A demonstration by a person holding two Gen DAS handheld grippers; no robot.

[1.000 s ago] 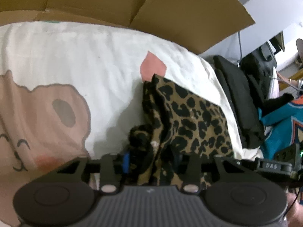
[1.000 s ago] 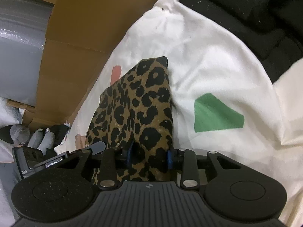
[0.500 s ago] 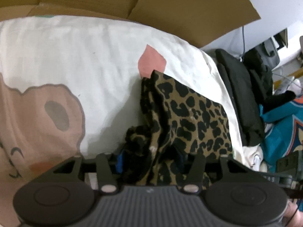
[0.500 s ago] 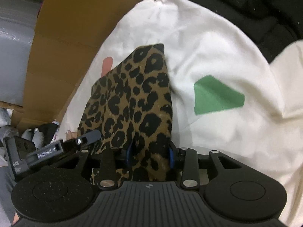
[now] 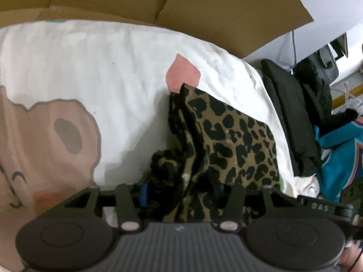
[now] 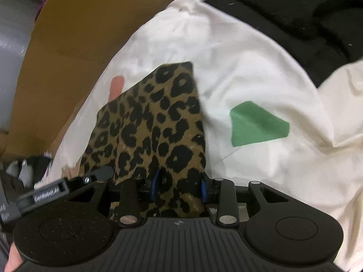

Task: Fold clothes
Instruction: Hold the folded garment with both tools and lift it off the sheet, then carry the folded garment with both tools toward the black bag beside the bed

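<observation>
The left tool [image 5: 181, 188] grips a bunched edge of the leopard cloth [image 5: 229, 140], which lies on a white sheet [image 5: 113, 63] printed with a bear [image 5: 47, 145] and a pink patch [image 5: 183, 74]. The right tool [image 6: 179, 187] is closed on the cloth's other near edge, left of a green patch [image 6: 256, 124]. Cardboard [image 5: 204, 6] stands behind the sheet, and black clothes [image 5: 292, 113] lie to the right.

The right hand-held gripper [image 6: 179, 187] clamps the leopard-print garment [image 6: 154, 122] over a white sheet [image 6: 261, 72].
</observation>
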